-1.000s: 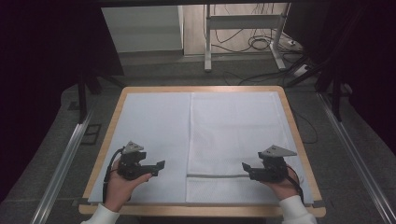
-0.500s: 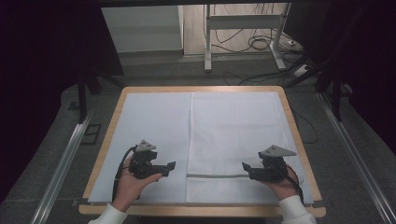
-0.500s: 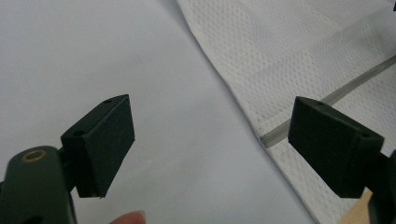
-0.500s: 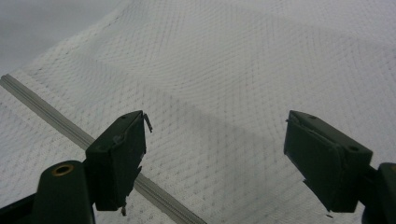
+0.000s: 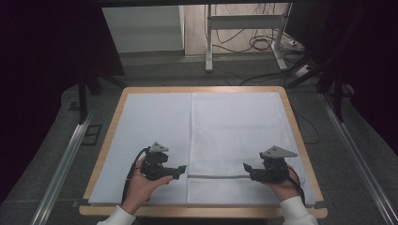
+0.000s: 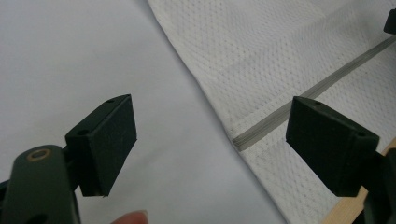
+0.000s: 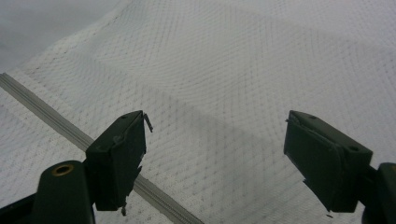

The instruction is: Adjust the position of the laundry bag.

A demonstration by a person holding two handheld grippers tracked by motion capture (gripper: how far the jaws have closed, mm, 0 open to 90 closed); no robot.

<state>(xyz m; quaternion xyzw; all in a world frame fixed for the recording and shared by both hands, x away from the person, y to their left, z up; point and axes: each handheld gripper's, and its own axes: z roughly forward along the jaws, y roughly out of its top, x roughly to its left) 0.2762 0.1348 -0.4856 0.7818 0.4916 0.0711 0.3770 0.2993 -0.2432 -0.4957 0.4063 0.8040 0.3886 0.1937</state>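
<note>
A white mesh cloth [image 5: 237, 140] lies flat over the right half of the table, with a grey zipper strip [image 5: 218, 176] running across it near the front. My left gripper [image 5: 182, 169] hovers open just left of the cloth's left edge, by the zipper's end [image 6: 243, 141]. Its jaws stand wide apart with nothing between them. My right gripper [image 5: 246, 169] is open above the mesh cloth [image 7: 243, 84], near the zipper [image 7: 70, 130] at its right end. Nothing is held.
A pale sheet [image 5: 150, 126] covers the wooden table [image 5: 202, 211]. A metal rail [image 5: 65, 159] runs along the floor at the left, another at the right. Cables [image 5: 263, 44] and a desk frame stand beyond the far edge.
My left gripper has moved right and slightly forward, up to the cloth's left edge. The right gripper has stayed in place.
</note>
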